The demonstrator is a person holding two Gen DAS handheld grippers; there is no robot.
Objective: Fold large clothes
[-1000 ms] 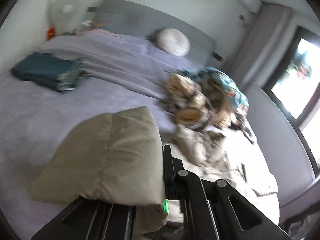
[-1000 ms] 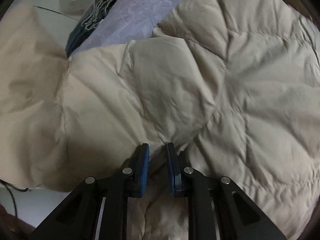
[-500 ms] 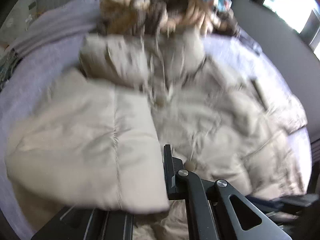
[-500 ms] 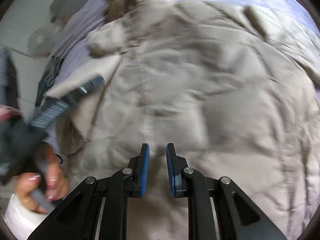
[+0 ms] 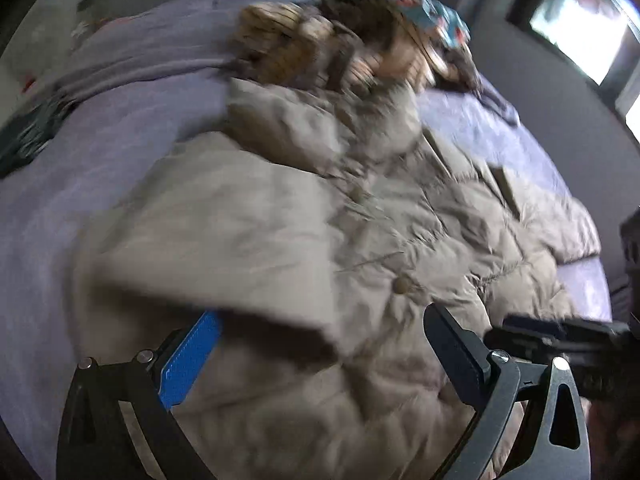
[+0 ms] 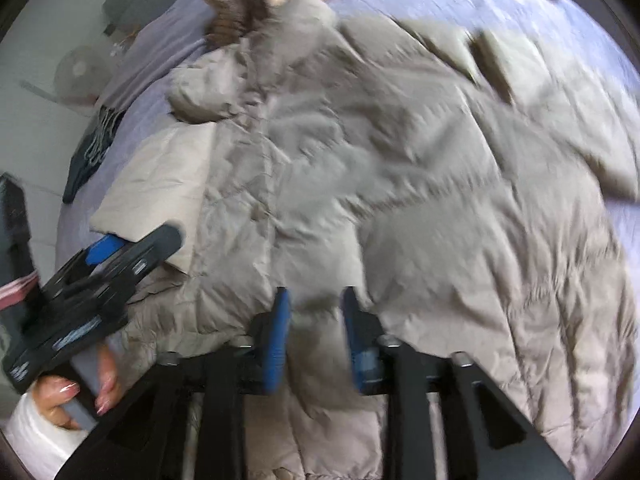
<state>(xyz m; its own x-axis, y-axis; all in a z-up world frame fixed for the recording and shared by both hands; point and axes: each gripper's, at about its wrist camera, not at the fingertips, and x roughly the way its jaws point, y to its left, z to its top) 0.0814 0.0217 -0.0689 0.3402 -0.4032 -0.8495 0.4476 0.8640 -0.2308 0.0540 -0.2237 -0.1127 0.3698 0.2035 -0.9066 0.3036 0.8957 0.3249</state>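
A beige quilted down coat [image 5: 360, 240] lies spread on the purple bed, its fur-trimmed hood toward the headboard; it also fills the right wrist view [image 6: 400, 180]. A sleeve [image 5: 224, 240] lies folded over the coat's left side. My left gripper [image 5: 320, 344] is wide open just above the sleeve edge, holding nothing. It also shows in the right wrist view [image 6: 132, 248]. My right gripper [image 6: 314, 316] is partly open above the coat's lower front, empty. Its fingers [image 5: 560, 332] show at the right of the left wrist view.
A pile of patterned clothes [image 5: 360, 44] lies by the hood near the headboard. A dark folded garment [image 6: 90, 152] sits at the bed's left edge. A white fan [image 6: 76, 76] stands on the floor beside the bed. A window [image 5: 580, 32] is on the right.
My left gripper has opened and let go of the sleeve, which now lies on the coat. My right gripper has opened a little wider. Both views are blurred by motion.
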